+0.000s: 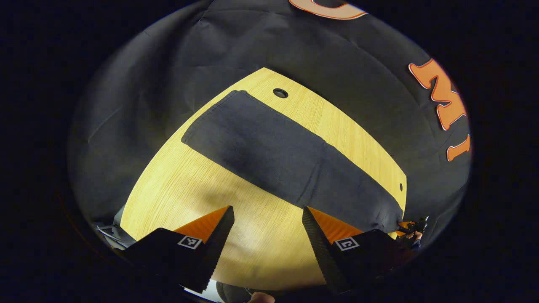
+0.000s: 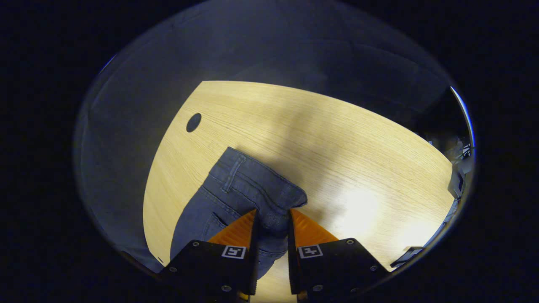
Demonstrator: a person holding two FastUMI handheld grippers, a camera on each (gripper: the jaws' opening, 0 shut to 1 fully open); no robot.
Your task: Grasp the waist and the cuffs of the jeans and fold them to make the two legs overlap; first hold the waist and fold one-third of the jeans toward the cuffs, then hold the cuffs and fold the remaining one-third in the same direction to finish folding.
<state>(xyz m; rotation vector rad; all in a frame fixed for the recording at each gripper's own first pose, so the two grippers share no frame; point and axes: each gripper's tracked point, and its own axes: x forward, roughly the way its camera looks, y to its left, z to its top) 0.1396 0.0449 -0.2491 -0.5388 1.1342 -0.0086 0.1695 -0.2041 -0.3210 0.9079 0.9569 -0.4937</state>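
Right gripper (image 2: 272, 219) pinching the waist of the jeans (image 2: 236, 198); left gripper (image 1: 268, 216) spread, holding nothing.
I see the jeans (image 1: 278, 158) laid lengthwise on the table (image 1: 177, 185), legs already overlapped; I judge the waist grip prepares the 1st one-third fold toward the cuffs.

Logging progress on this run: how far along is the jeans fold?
Done: the jeans lie as one long strip on the table, so the legs look overlapped. In hand: the right gripper is clamped on the waist; the left gripper hangs open over the table. Left: both one-third folds, since the strip is full length.
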